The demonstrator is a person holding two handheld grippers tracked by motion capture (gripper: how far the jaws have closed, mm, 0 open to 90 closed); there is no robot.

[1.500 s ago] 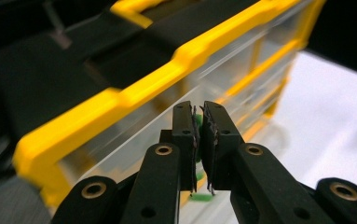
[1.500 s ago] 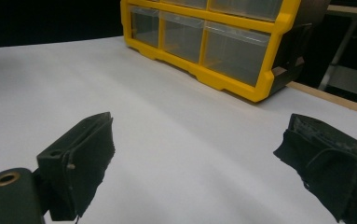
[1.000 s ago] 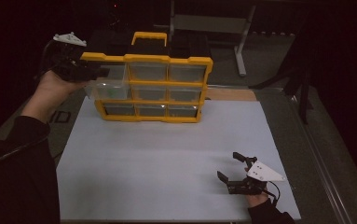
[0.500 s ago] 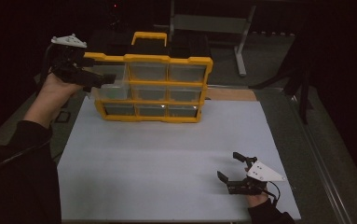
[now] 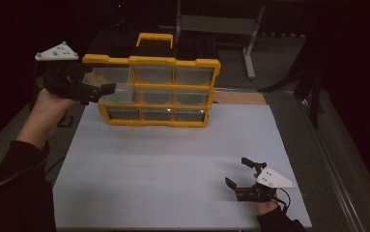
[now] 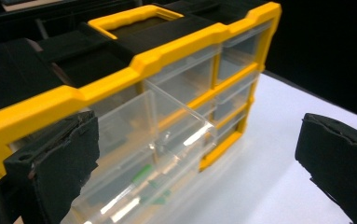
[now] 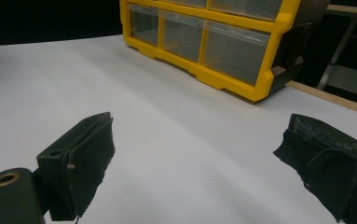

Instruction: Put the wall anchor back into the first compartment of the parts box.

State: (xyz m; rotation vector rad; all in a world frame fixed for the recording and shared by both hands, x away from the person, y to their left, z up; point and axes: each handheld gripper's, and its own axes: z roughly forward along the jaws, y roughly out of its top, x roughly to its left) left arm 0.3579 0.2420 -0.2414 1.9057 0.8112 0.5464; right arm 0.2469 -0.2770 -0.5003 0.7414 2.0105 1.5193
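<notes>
Surface: I worked over a white mat (image 5: 173, 174) laid on a darker table (image 5: 332, 159), with a strip of wood (image 5: 235, 98) at the mat's far edge.
Room: it was dark around me; a metal stand (image 5: 250, 43) stood behind the table.
Organizer: a yellow-framed drawer box (image 5: 158, 92) stood upright at the far left of the mat, carry handle (image 5: 154, 38) on top, three columns of clear drawers.
Drawer: one clear drawer (image 6: 153, 140) in the left column was pulled partway out; in the left gripper view I saw something green lying in it, too blurred to name.
Left gripper: I held it (image 5: 98, 92) raised at the box's left edge, jaws spread wide. In its own view the drawer sat between the jaws, and I could not tell whether either pad touched it.
Right gripper: it (image 5: 243, 176) rested low at the near right of the mat, well apart from the box, jaws spread and grasping nothing.
</notes>
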